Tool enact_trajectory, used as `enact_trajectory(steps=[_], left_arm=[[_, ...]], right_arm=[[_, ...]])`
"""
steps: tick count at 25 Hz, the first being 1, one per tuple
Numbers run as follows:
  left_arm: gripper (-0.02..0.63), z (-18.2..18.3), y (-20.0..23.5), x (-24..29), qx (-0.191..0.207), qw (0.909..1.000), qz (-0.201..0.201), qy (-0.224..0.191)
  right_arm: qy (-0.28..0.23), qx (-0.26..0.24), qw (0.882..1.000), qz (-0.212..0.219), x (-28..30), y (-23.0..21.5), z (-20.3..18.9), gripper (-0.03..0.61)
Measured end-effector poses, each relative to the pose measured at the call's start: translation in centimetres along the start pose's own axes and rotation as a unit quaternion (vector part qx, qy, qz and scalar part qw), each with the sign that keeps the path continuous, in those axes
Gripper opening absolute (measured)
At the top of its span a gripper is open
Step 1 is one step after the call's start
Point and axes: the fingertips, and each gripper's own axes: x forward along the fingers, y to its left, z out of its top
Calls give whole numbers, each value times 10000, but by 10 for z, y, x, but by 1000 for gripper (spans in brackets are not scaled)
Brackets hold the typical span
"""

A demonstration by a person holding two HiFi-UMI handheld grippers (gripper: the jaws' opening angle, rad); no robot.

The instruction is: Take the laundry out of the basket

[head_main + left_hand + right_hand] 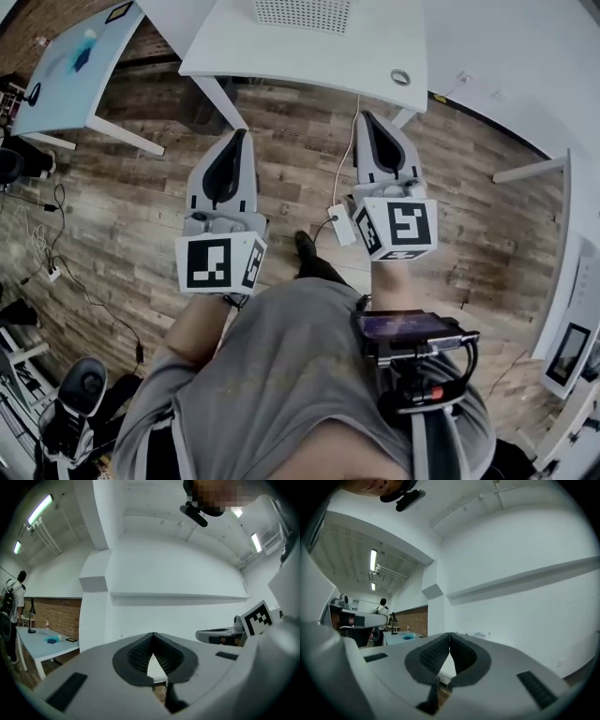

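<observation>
My left claw [241, 136] and my right claw [367, 116] are both pinched fully together, tips touching, with nothing between the pads. They sit side by side but apart, pointing level toward 12 o'clock at the white table [309, 56], whose front edge lies near their tips. Under them is the wooden floor [131, 216], and a white power adapter [340, 225] on a cable lies between the two claws. A second table [66, 66] stands at 10 o'clock. Where the laundry and basket are, I cannot tell.
</observation>
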Motion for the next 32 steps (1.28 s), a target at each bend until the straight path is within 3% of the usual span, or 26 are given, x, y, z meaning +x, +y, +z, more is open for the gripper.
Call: enact_trajectory(steps=[7,17,32], left_arm=[[8,8,5,68,31,9999,-90,-56],[8,9,44,117,-63,9998,29,-172],[8,-16,130,280,-382,9979,-523,-15]], right_arm=[[15,45,10000,57,54,-35,1,8],[41,-153,9995,265,120,-35,4,8],[292,-227,9989,-288,281,-77,-17,8]])
